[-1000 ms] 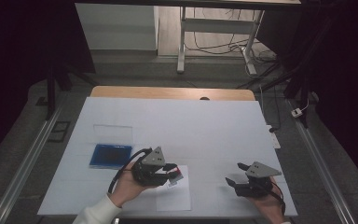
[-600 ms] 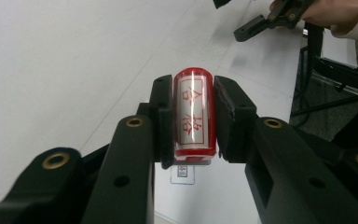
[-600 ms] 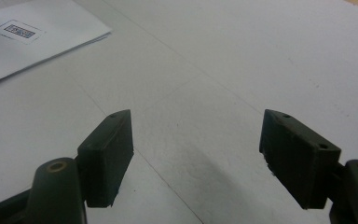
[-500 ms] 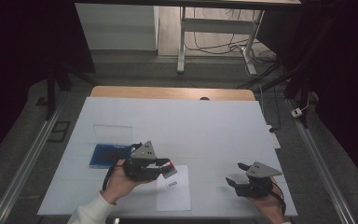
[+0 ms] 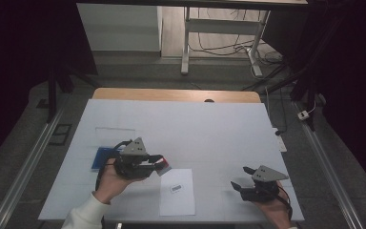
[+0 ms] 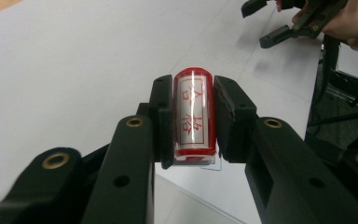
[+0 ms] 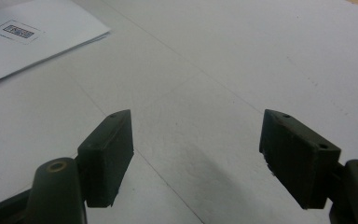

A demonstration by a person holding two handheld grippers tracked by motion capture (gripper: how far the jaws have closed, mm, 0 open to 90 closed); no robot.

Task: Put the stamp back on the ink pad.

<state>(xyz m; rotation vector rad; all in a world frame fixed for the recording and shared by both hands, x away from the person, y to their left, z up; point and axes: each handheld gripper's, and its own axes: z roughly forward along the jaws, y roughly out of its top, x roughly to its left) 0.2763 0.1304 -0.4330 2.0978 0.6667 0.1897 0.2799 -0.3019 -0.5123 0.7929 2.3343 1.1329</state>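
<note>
Paper (image 5: 177, 192) lies nearest the surface's front edge, between the two hands, and a small dark printed mark (image 5: 176, 189) is seen on it. Whether that mark is a stamp impression or a pre-printed label cannot be told, so it is judged only that stamping is either just done or about to be done. The stamp (image 6: 194, 114) is held off the paper, up and to its left, so setting it down remains, on the pad or on the paper.

The left gripper (image 5: 158, 164) is clamped on the stamp, a red cylinder with a white label of red characters; both pads are pressed against its sides, and it is carried above the surface (image 5: 209, 129). In the left gripper view the stamp is seen lying across the jaws, clear of the white surface below.

The right gripper (image 5: 240, 185) is rested near the front right corner, its jaws wide apart with nothing between them.

Farther back, behind the left hand, a blue pad (image 5: 103, 158) is seen, partly hidden by the gripper.
</note>
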